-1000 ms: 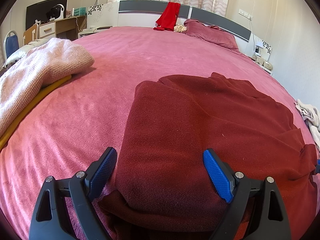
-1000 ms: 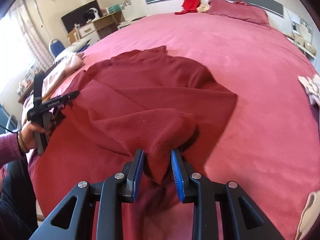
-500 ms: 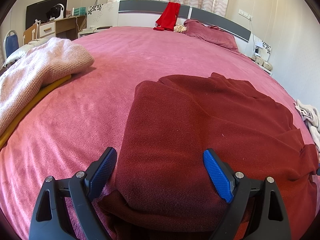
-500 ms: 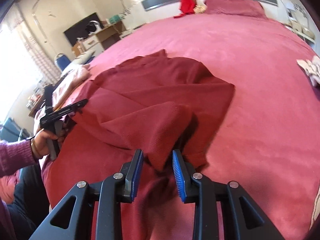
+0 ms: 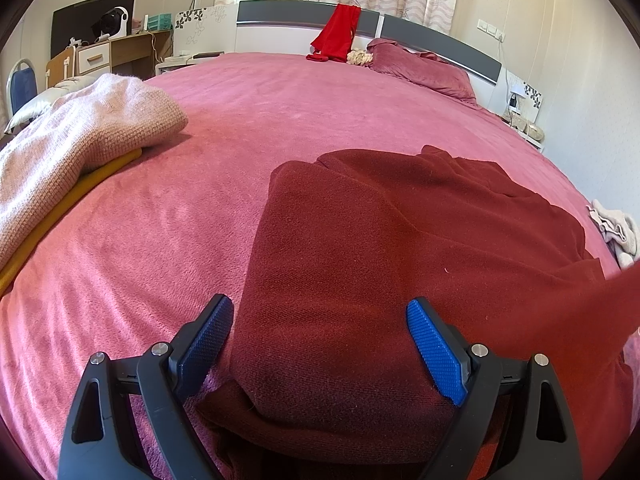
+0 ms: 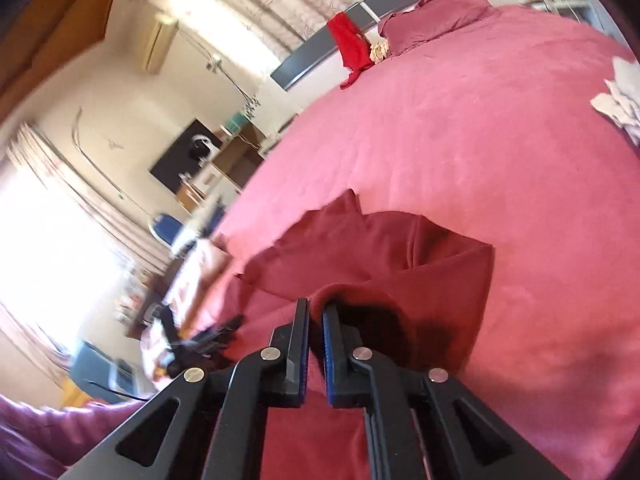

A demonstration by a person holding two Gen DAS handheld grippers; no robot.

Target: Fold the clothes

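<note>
A dark red garment (image 5: pixel 400 248) lies partly folded on the pink bed (image 5: pixel 280 112). My left gripper (image 5: pixel 320 344) is open, its blue pads either side of the garment's near folded edge, resting low over it. My right gripper (image 6: pixel 316 320) is shut on a fold of the dark red garment (image 6: pixel 420 264) and holds it lifted above the bed, tilted to the left. The lifted cloth shows at the right edge of the left wrist view (image 5: pixel 616 300). The left gripper appears blurred in the right wrist view (image 6: pixel 200 336).
A pink knit sweater (image 5: pixel 80 128) lies on a yellow item (image 5: pixel 80 188) at the bed's left. A bright red garment (image 5: pixel 336 36) hangs on the headboard beside a pillow (image 5: pixel 416 66). Pale cloth (image 5: pixel 616 228) lies at the right edge. A desk (image 5: pixel 120 48) stands at the back left.
My right gripper has lifted and swung the held fold up and left, tilting sharply, its jaws closer together. The left gripper has stayed in place, open.
</note>
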